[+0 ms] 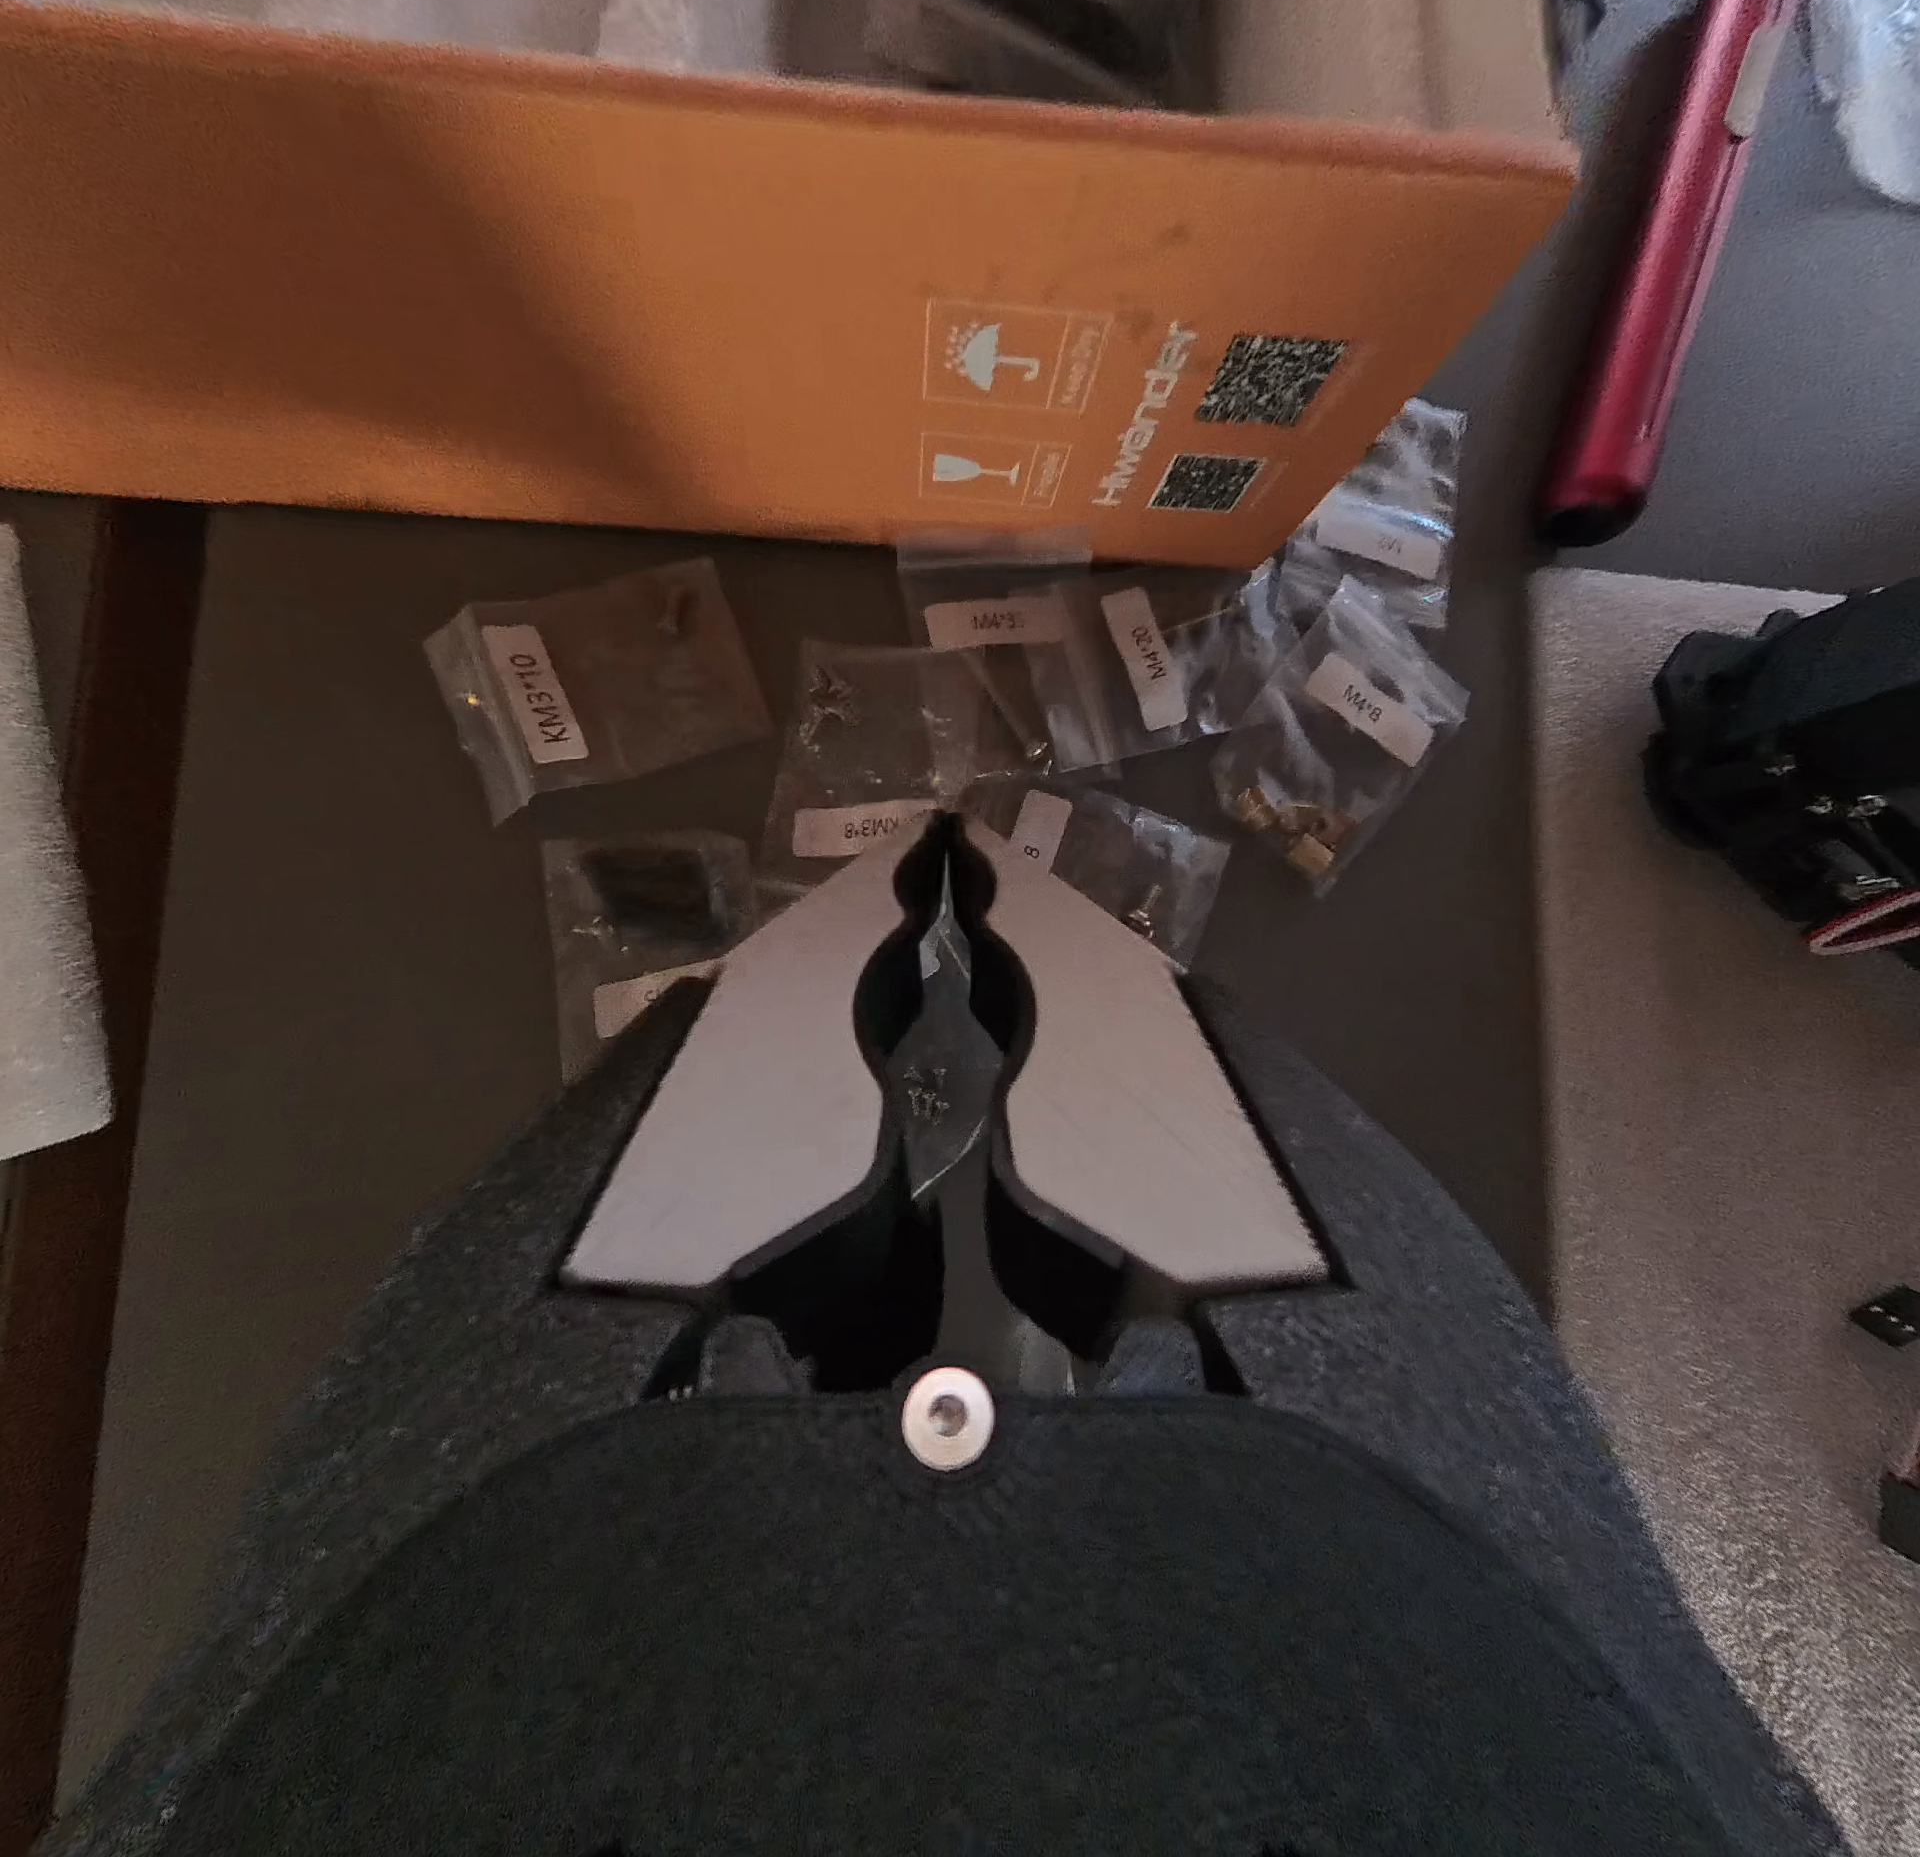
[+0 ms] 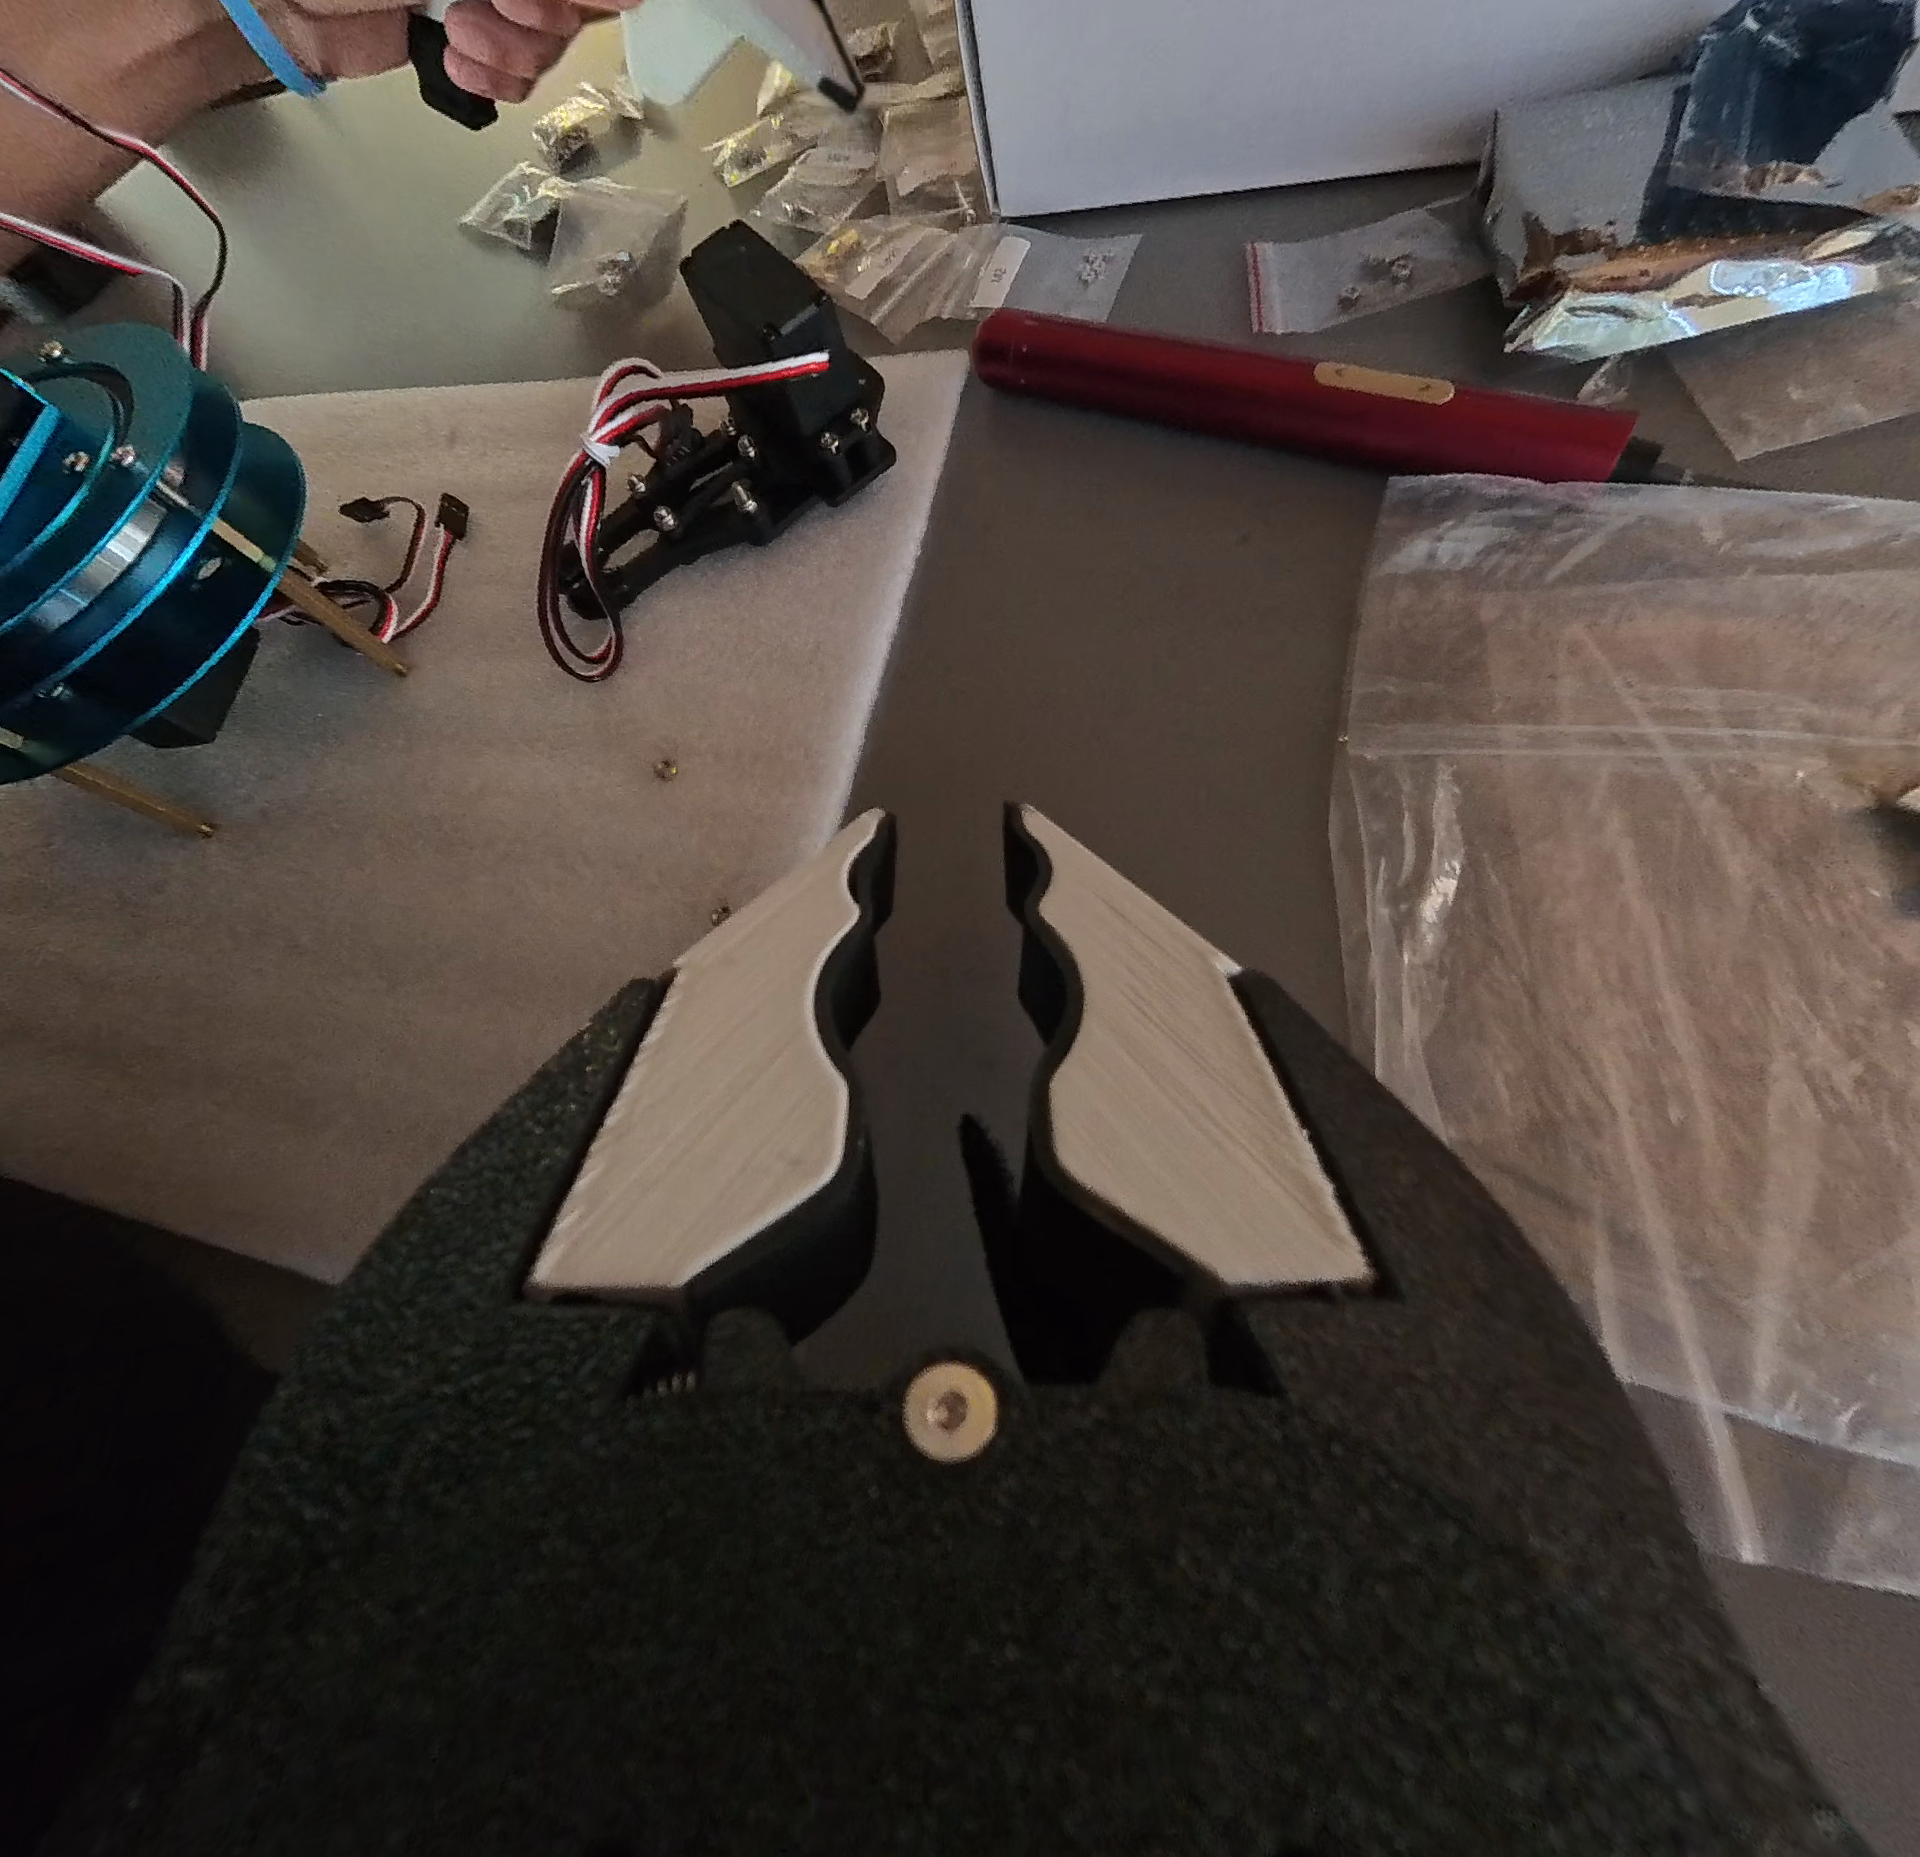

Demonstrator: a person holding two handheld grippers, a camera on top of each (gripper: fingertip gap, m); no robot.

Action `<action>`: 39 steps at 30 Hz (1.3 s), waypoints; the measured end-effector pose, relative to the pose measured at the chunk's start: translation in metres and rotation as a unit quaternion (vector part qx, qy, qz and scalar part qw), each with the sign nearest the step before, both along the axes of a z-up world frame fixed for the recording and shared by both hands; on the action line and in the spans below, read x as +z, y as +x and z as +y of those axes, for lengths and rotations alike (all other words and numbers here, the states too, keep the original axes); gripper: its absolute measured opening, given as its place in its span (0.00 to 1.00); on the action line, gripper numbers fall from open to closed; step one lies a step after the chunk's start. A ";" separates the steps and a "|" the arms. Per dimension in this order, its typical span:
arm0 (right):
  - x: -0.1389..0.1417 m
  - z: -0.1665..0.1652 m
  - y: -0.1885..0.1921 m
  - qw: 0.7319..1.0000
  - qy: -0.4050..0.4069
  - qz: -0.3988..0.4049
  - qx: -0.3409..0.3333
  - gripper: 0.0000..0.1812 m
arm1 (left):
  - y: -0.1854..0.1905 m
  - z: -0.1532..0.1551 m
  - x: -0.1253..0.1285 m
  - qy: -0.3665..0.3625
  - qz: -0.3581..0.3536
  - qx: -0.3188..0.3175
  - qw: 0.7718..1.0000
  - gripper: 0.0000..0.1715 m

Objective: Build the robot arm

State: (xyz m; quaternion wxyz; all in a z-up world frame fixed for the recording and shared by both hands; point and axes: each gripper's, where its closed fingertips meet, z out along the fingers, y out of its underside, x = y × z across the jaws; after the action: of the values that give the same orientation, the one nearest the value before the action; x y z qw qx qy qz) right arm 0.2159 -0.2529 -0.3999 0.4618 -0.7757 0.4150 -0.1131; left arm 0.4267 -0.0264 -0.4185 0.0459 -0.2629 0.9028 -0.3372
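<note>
1. Between the jaws of your left gripper point(image 1: 943, 820) hangs a small clear bag point(image 1: 940, 1069) with tiny screws in it; the jaws are pressed together on it, tips meeting.
2. Just beyond those tips, more small labelled bags point(image 1: 603, 690) lie scattered on the dark surface point(image 1: 343, 872), some overlapping, in front of an orange cardboard box point(image 1: 520, 301).
3. To the right of that box a red tube-shaped tool point(image 1: 1673, 280) lies on the surface.
4. Your right gripper point(image 2: 945, 820) hangs over bare surface with its jaws apart and nothing between them.
5. To its right lies a large clear plastic bag point(image 2: 1642, 924); to its left a white foam sheet point(image 2: 468, 872) carries a black servo assembly point(image 2: 758, 425) with red, white and black wires, and a blue metal ring assembly point(image 2: 114, 529) at the edge.
6. In the right wrist view, your hand point(image 2: 312, 10) grips the left gripper at the top left, above the scattered bags.
</note>
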 end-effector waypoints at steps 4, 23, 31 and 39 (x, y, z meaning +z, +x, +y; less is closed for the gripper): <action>0.002 0.003 0.001 1.000 -0.009 -0.006 0.008 0.11 | 0.000 0.012 0.015 0.011 -0.038 0.004 0.999 0.00; 0.003 0.003 0.003 1.000 0.000 -0.006 0.009 0.11 | -0.026 0.098 0.040 0.007 -0.036 0.021 0.999 0.00; 0.006 0.010 0.005 0.999 -0.011 -0.013 0.027 0.11 | -0.038 0.074 0.025 -0.061 0.022 0.041 0.997 0.17; 0.007 -0.008 0.001 1.000 -0.009 -0.012 0.001 0.11 | 0.010 0.077 0.028 -0.014 -0.035 0.103 0.994 0.16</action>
State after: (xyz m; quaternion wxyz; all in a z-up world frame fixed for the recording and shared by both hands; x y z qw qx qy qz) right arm 0.2174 -0.2605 -0.3927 0.4597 -0.7788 0.4078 -0.1258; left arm 0.4364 0.0501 -0.3901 0.1084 -0.3428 0.8639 -0.3528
